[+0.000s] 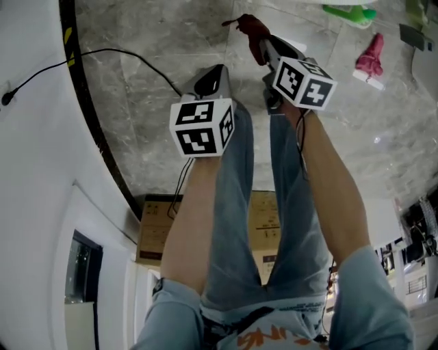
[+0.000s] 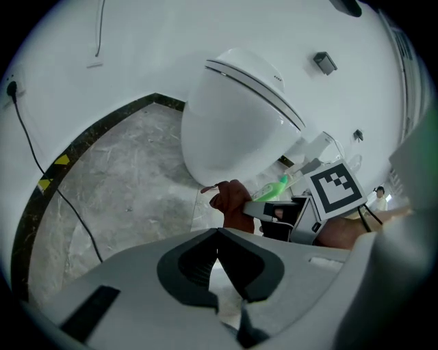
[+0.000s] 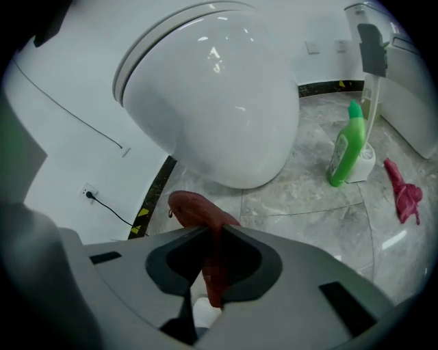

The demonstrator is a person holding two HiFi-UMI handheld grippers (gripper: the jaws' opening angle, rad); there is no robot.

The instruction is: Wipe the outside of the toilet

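Head view looks steeply down past the legs (image 1: pixel 233 205) onto the floor (image 1: pixel 137 102). Left gripper view faces the toilet (image 2: pixel 236 116) at 12 o'clock from farther back; right gripper view is nearer. All three catch the rag (image 1: pixel 252 31) and bottle (image 1: pixel 349 14).

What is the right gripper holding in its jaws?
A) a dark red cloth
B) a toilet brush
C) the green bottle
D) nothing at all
A: in the right gripper view, the right gripper has its jaws shut on the dark red cloth, while the green bottle stands apart on the floor.
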